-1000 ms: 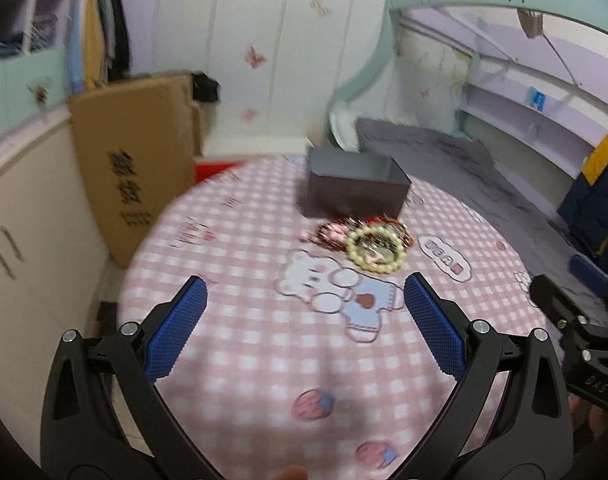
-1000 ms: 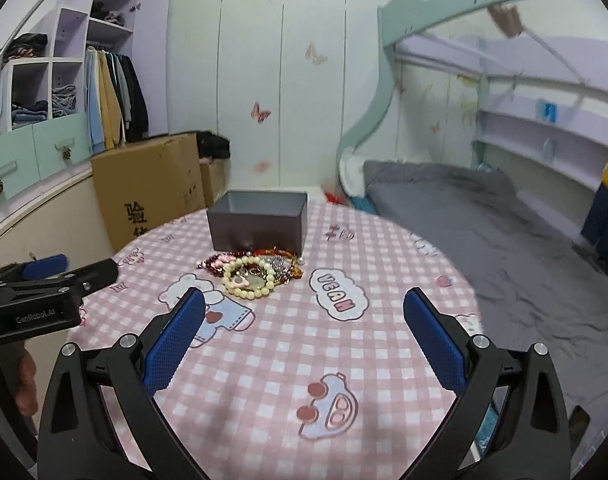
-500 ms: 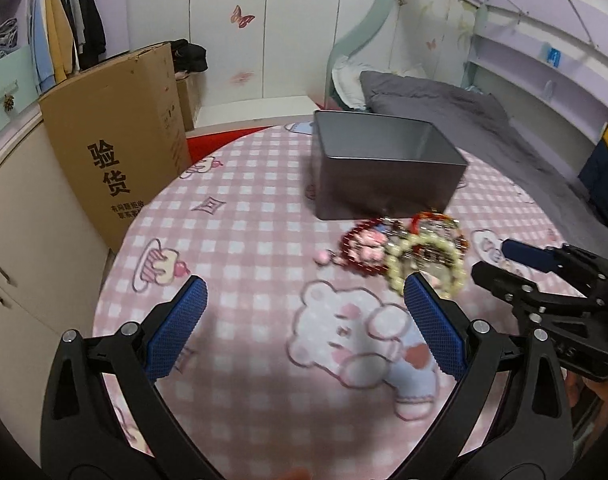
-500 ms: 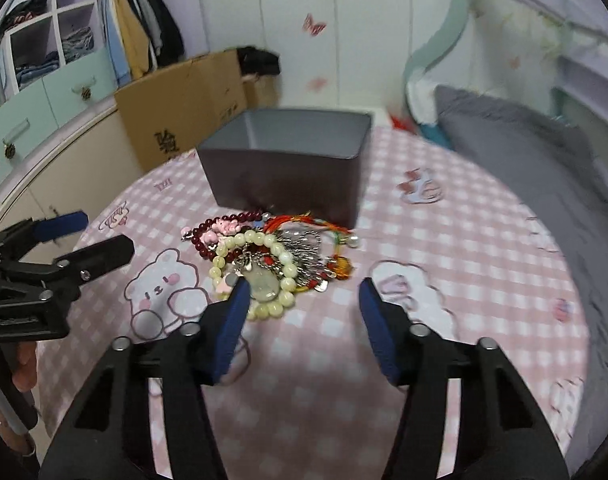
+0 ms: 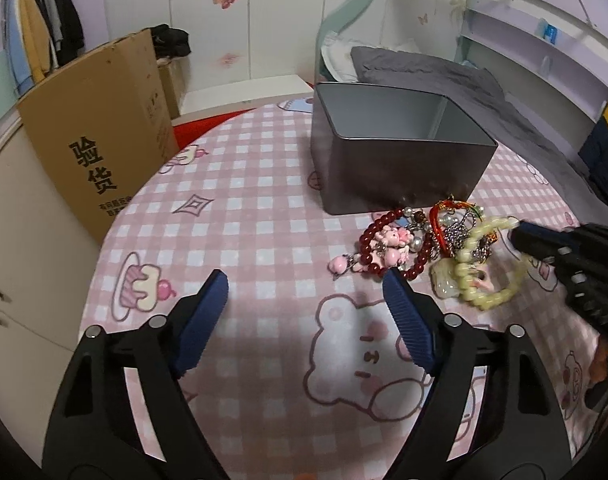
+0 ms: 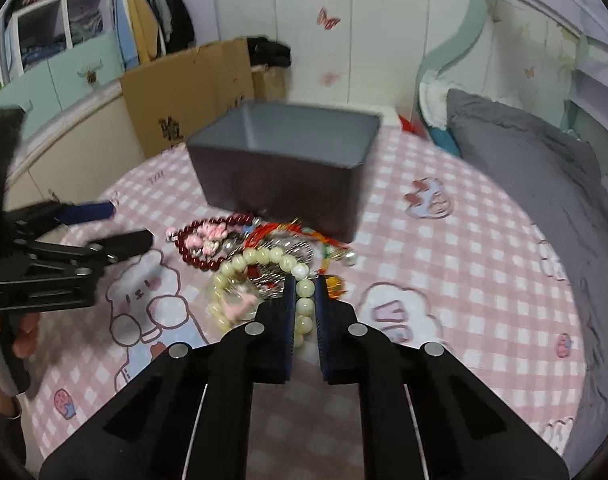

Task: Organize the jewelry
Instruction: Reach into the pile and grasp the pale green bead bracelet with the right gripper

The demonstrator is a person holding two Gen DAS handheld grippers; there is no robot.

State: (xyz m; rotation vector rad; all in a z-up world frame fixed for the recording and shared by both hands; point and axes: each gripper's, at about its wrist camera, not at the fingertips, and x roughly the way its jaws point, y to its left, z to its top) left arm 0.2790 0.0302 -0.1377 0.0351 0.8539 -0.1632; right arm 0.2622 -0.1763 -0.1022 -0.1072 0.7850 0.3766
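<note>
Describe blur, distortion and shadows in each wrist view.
Left wrist view: mostly sharp, fisheye bends the room's edges, soft shadow on the checked tablecloth under the left gripper. Right wrist view: motion blur smears the grey box and the bead bracelet.

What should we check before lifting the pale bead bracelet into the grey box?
1. Right gripper clamped on pale bead bracelet: ok; its jaws have just been closing.
2. Bracelet free of the jewelry pile: cannot tell; it lies against the other pieces.
3. Grey box open with room inside: ok.
4. Left gripper out of the way: ok; open, holding nothing, beside the pile.
5. Box close to the pile: ok.
</note>
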